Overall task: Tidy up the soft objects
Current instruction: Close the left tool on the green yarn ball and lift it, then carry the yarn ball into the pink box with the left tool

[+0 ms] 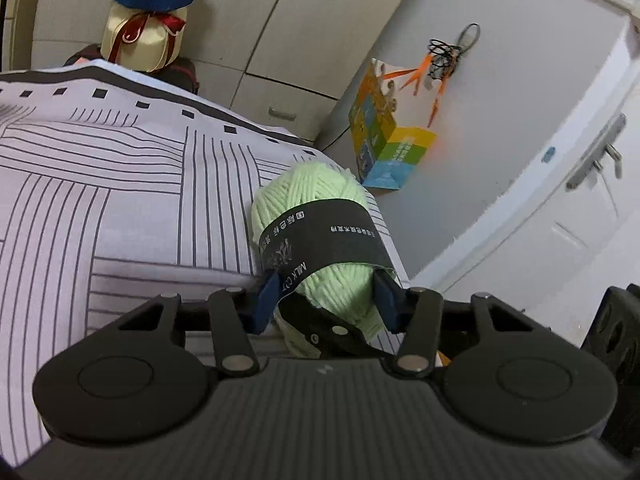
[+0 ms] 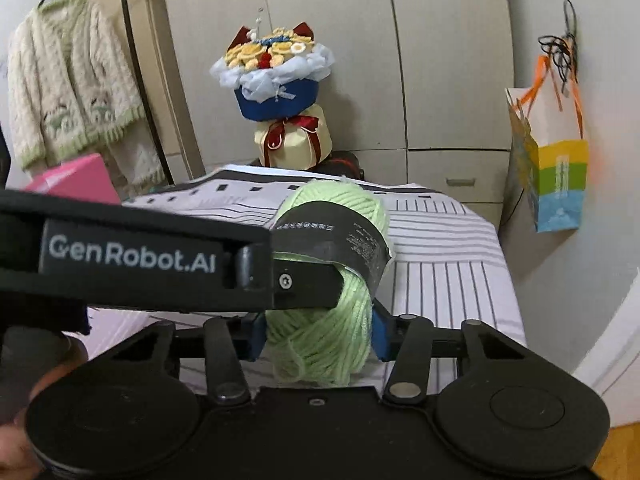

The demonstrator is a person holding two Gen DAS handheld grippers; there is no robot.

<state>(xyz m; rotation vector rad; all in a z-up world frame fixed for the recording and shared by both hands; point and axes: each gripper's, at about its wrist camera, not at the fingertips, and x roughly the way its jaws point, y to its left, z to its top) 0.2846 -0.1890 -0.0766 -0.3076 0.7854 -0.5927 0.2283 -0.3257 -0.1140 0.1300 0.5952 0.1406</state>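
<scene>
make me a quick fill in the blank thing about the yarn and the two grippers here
1. The ball of yarn is light ____ in colour.
2. The band wrapped around the yarn is ____.
3. The yarn sits between the fingers of ____ grippers: the left gripper and the right gripper.
4. The paper bag on the wall hangs by ____ handles.

Missing words: green; black; both; orange

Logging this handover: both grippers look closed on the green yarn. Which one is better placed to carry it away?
Right, probably. The right gripper pinches bare yarn low on the yarn ball, centred between its pads. The left gripper grips at the paper band, which might slide.
</scene>
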